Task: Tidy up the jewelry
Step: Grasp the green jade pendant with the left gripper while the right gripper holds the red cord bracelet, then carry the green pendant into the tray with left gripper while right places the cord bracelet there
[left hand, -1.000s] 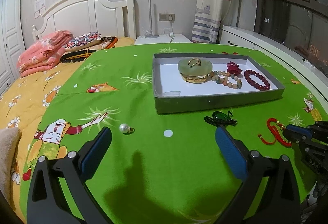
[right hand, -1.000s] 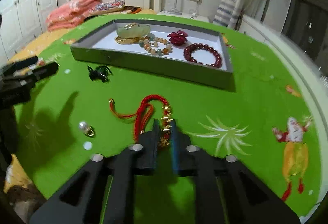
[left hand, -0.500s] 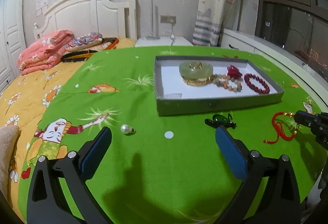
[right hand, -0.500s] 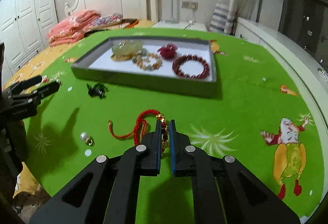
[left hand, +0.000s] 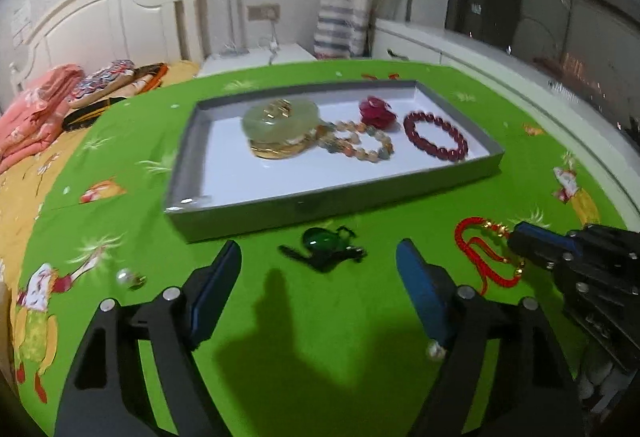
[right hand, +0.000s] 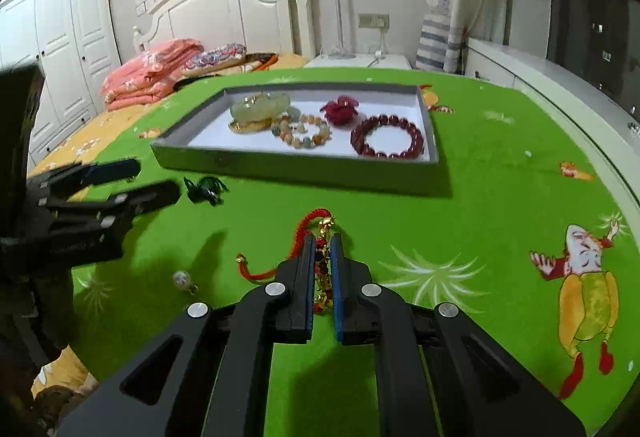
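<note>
The tray [left hand: 312, 203] wall blocks the far side (its left third seems free).

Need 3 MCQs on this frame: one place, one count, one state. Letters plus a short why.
1. Where is the green pendant?
A. In the tray
B. On the green cloth in front of the tray
C. In the right gripper

2. How many bead bracelets lie in the tray?
A. Two
B. Four
C. None

3. What state is the right gripper in?
A. Wide open over the pearl
B. Out of view
C. Shut on the red cord bracelet

Key: 1 B, it lies on the cloth outside the tray's near wall; 2 A, one dark red bracelet and one mixed-colour bracelet; 3 C, the red cord bracelet with its gold beads sits pinched between the pads.
</note>
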Motion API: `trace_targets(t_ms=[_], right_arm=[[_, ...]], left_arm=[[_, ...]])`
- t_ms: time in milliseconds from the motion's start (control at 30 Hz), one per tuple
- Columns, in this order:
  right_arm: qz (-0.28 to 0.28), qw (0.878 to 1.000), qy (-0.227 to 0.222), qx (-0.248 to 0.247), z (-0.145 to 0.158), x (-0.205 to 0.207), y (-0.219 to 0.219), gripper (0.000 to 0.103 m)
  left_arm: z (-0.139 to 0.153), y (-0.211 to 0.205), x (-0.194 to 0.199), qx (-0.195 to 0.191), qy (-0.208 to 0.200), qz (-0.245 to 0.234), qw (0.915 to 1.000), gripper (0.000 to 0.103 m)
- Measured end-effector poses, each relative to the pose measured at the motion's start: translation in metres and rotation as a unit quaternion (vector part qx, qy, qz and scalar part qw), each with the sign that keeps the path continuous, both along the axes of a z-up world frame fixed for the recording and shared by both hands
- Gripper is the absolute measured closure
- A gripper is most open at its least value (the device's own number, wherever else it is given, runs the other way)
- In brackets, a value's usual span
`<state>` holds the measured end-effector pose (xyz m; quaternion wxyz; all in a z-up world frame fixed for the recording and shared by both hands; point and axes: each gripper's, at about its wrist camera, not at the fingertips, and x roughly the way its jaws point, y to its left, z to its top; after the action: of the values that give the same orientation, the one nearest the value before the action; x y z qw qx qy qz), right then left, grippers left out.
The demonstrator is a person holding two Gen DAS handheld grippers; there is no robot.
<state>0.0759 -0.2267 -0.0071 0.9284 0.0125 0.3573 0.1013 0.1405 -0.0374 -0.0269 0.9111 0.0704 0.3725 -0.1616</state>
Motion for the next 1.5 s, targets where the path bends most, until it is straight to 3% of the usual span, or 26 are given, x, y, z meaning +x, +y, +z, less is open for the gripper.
trace_targets(t_ms=[233,333,367,500,833,1067,1300,1500], right_arm=[[0.005,1.0,-0.004,0.002,-0.001,-0.003,0.002,0.095],[0.005,1.0,-0.007,0.004,-0.001,-0.004,0.002,0.095],[0.005,1.0,-0.006,0.007,-0.001,-0.003,0.002,0.095],[0.009,1.0,-0.003,0.004,-0.002,-0.002,0.003,0.095],[0.02,1.0,0.015,-0.001,-0.003,0.001,0.005,0.094],[0.055,0.998,-0.009,-0.021,0.013,-0.016,0.017,0.093],[0.072,0.996,0.032,-0.043,0.003,0.0,0.04,0.092],[0.065,0.995,0.052,-0.062,-0.009,0.006,0.046,0.085]], left_arm=[[-0.017,-0.007,0.028,0.019,0.057,0.025,0.9979,0.03],[-0.016,-0.004,0.025,0.019,0.049,0.028,0.9982,0.054],[-0.015,-0.003,0.024,0.016,0.047,0.024,0.9985,0.072],[-0.014,0.003,0.014,0.002,0.044,-0.006,0.999,0.095],[-0.008,0.048,-0.033,-0.036,0.008,0.008,0.9993,0.095],[-0.011,0.06,-0.037,-0.062,0.014,0.009,0.9979,0.095],[-0.011,0.061,-0.037,-0.069,0.016,0.01,0.9974,0.095],[-0.011,0.06,-0.039,-0.065,0.01,0.007,0.9978,0.095]])
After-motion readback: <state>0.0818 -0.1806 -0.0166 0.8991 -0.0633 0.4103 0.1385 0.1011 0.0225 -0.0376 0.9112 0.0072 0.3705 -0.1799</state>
